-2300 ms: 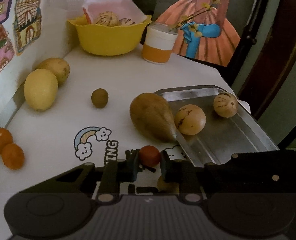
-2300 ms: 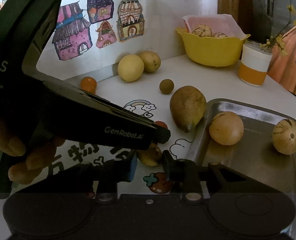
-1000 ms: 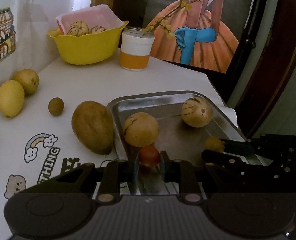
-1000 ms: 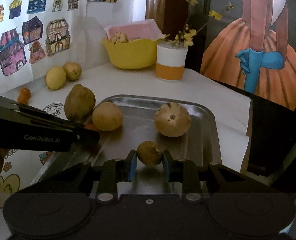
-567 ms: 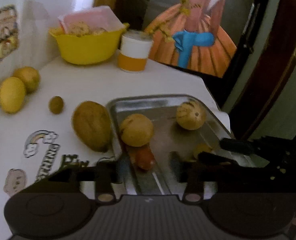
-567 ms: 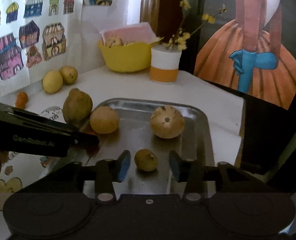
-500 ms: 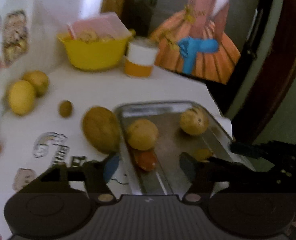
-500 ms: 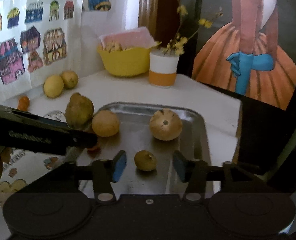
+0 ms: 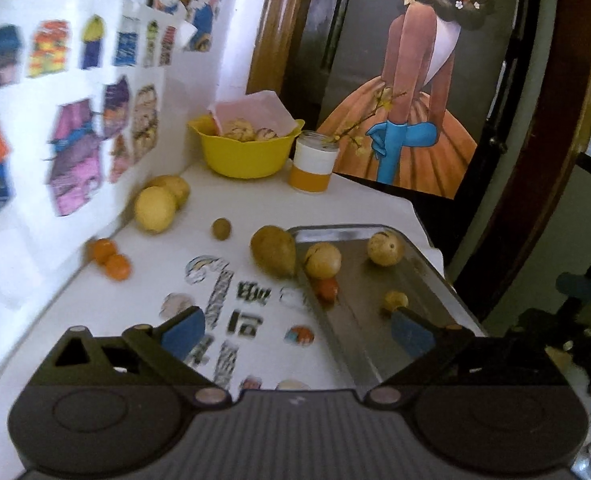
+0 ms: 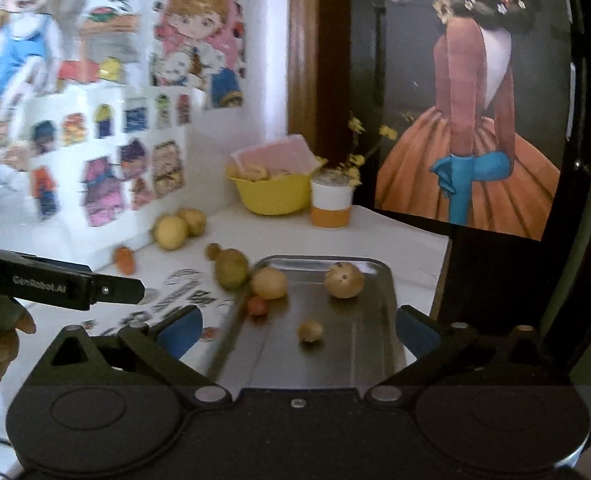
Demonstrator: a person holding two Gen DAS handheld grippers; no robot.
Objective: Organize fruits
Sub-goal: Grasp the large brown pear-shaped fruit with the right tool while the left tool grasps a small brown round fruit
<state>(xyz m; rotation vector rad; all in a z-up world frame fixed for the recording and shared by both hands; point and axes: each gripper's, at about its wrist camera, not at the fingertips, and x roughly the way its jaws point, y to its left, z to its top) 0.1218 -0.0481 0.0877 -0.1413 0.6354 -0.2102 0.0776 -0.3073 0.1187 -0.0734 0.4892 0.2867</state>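
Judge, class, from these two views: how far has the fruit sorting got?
Done: four fruits lie in the metal tray, including the small red fruit. In hand: nothing; the left claw and right claw are open. Left: the big brown fruit, oranges and others on the table.

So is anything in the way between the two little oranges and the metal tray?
Partly. The two oranges sit by the wall, and the big brownish fruit lies right against the metal tray on that side. Lifting them over or going round it looks easy.
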